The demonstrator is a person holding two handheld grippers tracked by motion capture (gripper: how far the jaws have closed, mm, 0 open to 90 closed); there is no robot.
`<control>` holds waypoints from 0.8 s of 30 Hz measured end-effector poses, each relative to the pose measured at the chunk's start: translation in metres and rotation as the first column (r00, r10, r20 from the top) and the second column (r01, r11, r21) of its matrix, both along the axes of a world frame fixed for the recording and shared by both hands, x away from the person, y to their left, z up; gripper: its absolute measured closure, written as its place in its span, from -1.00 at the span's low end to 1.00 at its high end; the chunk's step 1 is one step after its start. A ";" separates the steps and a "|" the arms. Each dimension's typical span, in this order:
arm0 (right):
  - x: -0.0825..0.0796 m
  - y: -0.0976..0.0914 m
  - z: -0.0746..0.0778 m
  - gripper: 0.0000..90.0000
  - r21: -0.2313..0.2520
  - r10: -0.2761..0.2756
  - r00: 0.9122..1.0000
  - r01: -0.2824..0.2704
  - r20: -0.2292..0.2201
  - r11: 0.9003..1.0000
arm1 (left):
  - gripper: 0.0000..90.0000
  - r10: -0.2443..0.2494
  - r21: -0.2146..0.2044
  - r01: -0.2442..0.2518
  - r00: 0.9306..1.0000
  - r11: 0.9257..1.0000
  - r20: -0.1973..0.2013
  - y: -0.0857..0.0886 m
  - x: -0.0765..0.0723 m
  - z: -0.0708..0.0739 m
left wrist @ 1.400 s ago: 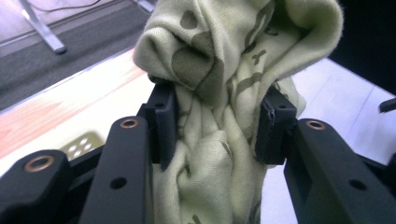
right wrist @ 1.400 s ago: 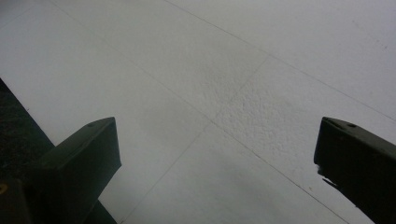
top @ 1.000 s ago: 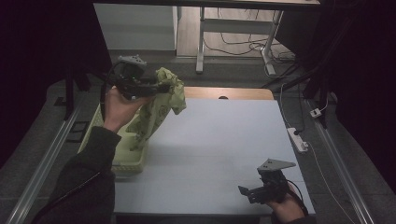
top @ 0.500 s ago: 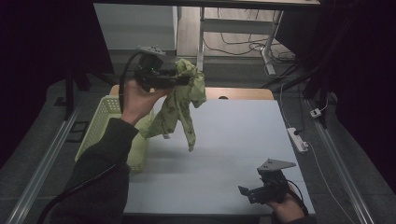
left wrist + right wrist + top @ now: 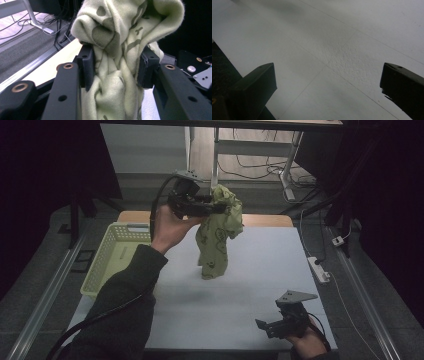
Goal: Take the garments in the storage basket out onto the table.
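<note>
A pale green cloth with dark green print (image 5: 218, 232) hangs in the air over the middle of the white table top (image 5: 260, 265), its lower end just touching or nearly touching the surface. My left gripper (image 5: 214, 208) is shut on its bunched top, held high in a hand. In the left gripper view the cloth (image 5: 117, 62) is squeezed between both black pads (image 5: 87, 66). My right gripper (image 5: 264, 326) rests low at the table's near right edge, open, nothing between its fingers (image 5: 257, 82), only bare table under them.
A light green plastic basket (image 5: 112, 265) stands at the table's left edge. A white power strip (image 5: 320, 269) lies along the right edge. Beyond the table are desk legs and cables on the floor (image 5: 260, 165).
My left gripper has carried the cloth up out of the basket and rightward over the table's middle. The right gripper has stayed where it was.
</note>
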State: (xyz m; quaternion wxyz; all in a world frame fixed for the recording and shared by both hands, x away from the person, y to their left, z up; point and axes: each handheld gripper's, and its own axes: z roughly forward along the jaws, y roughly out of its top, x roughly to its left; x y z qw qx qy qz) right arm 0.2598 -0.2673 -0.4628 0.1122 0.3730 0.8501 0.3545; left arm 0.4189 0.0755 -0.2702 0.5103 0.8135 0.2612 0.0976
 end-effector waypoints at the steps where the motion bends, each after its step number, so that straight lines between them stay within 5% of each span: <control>1: 0.000 0.000 0.000 -0.99 -0.001 0.000 1.000 0.000 0.002 1.000 | 0.23 -0.003 0.006 0.003 1.000 1.000 0.002 -0.002 0.000 -0.001; 6: 0.000 0.000 0.000 -0.99 0.003 0.001 1.000 -0.001 0.001 1.000 | 0.23 0.013 0.060 -0.015 0.999 0.998 0.031 -0.011 0.001 -0.007; 13: 0.000 0.000 0.000 -0.99 -0.002 0.003 1.000 -0.003 0.001 1.000 | 0.22 0.039 0.174 -0.051 0.997 0.983 0.070 -0.020 0.005 -0.029; 24: 0.000 0.000 0.000 -0.99 0.001 0.009 1.000 -0.009 -0.008 1.000 | 0.20 0.052 0.230 -0.055 0.998 0.972 0.017 -0.030 0.017 -0.072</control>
